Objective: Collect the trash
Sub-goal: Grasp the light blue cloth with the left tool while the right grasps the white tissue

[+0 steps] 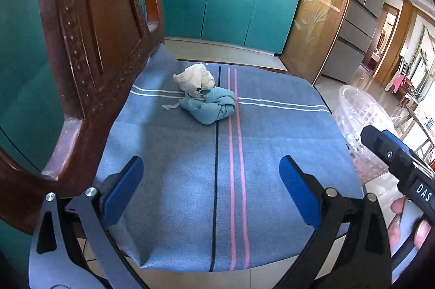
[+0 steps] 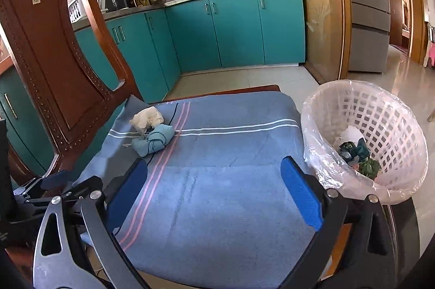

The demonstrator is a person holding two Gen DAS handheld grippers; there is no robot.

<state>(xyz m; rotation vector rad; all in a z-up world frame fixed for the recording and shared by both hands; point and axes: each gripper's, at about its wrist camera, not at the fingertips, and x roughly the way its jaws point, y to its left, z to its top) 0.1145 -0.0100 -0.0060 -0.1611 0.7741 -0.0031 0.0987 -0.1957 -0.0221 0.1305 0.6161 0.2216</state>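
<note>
A crumpled white tissue wad (image 1: 195,77) (image 2: 148,118) and a knotted light-blue cloth bundle (image 1: 210,108) (image 2: 154,140) lie touching each other on the blue striped chair cushion (image 1: 190,180) (image 2: 231,180), near the backrest. My left gripper (image 1: 212,175) is open and empty, low over the cushion's front. My right gripper (image 2: 214,180) is open and empty, also over the cushion's front; it shows in the left wrist view (image 1: 391,153) at the right edge. A white lattice trash basket (image 2: 386,126) (image 1: 359,120) with a clear liner stands right of the chair and holds some scraps.
The carved wooden chair backrest (image 1: 89,44) (image 2: 51,50) rises at the left. Teal kitchen cabinets (image 2: 233,28) with pots on the counter stand behind. A glass door with wooden frame (image 2: 320,12) and a grey fridge (image 2: 367,17) are at the right. Tiled floor surrounds the chair.
</note>
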